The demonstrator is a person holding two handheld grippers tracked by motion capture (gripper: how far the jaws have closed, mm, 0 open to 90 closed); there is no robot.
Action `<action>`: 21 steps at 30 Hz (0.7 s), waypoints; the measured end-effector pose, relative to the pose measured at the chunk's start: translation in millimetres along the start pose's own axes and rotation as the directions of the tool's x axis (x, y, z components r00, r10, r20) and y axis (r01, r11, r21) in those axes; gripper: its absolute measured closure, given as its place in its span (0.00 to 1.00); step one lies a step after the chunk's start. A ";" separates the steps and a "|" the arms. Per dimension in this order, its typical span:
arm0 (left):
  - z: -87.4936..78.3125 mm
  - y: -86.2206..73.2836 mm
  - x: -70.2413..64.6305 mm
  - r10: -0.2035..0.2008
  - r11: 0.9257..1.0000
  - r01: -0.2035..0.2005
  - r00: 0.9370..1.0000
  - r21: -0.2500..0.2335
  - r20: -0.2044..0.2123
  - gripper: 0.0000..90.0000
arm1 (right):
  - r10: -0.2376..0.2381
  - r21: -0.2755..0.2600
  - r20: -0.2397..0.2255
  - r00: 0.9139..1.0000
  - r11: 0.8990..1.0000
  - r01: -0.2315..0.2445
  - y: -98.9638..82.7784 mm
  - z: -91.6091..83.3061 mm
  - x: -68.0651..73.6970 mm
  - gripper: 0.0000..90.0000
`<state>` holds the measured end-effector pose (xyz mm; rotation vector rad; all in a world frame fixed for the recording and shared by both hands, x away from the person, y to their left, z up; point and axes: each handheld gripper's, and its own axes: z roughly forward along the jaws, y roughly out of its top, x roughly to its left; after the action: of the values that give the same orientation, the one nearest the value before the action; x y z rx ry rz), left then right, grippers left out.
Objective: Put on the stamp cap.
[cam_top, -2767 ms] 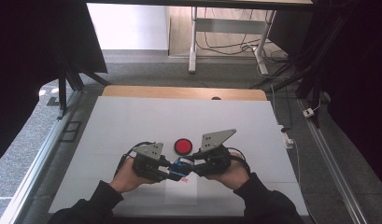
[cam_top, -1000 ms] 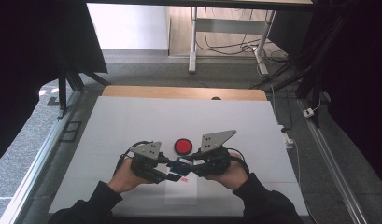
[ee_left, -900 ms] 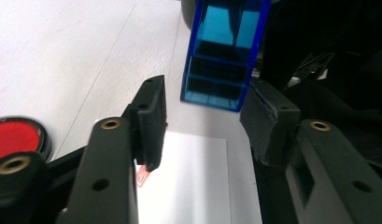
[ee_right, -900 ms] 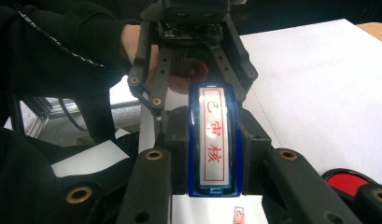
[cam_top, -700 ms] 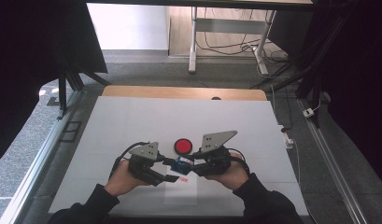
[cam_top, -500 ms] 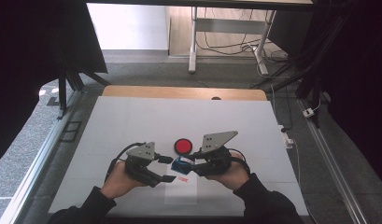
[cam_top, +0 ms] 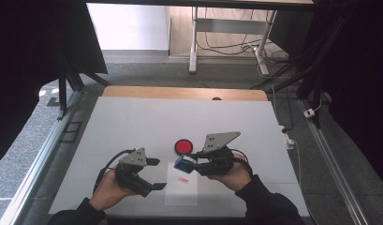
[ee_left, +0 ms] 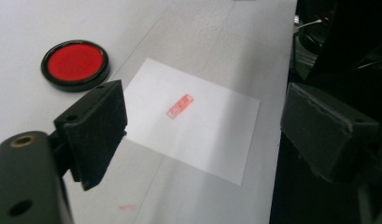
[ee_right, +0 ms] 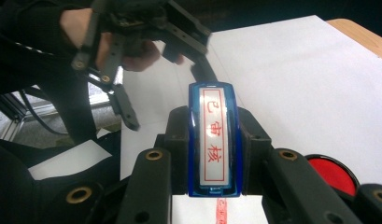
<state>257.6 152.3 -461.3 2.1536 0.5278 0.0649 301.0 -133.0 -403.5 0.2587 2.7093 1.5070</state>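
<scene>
1. Your right gripper is clenched on the blue stamp, a translucent blue plastic block with rounded edges; in the right gripper view its white face with red characters sits framed between the matte black jaws.
2. The stamp hangs just above the near part of the white paper sheet, beside the round red ink pad with its black rim.
3. Your left gripper is released: its jaws have just been opening, with nothing between them. Its pads look like coarse, scuffed black foam.
4. The sheet is flat and rectangular, bearing a small red rectangular imprint.
5. The table is smooth and pale.
</scene>
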 end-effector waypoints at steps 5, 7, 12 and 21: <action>-9.0 -9.7 -2.7 -0.046 0.999 0.046 0.999 -0.003 -0.028 0.12 | 0.006 0.001 0.022 1.000 1.000 -0.006 -1.6 -1.1 -1.1 0.78; -13.1 -13.5 -4.0 -0.067 0.998 0.067 0.997 -0.007 -0.038 0.11 | 0.010 0.003 0.029 1.000 1.000 -0.010 -2.1 -1.7 -1.6 0.78; -22.7 -22.2 -7.1 -0.109 0.994 0.109 0.991 -0.010 -0.078 0.10 | 0.026 0.006 0.049 0.998 1.000 -0.026 -4.6 -3.5 -3.2 0.78; -38.6 -37.0 -11.8 -0.147 0.989 0.144 0.982 -0.034 -0.118 0.05 | 0.045 0.008 0.077 0.996 0.999 -0.046 -9.2 -7.2 -6.9 0.78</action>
<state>225.0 196.1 -465.5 2.0889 0.7490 0.1198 305.8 -144.9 -407.8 0.3733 2.6701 1.4630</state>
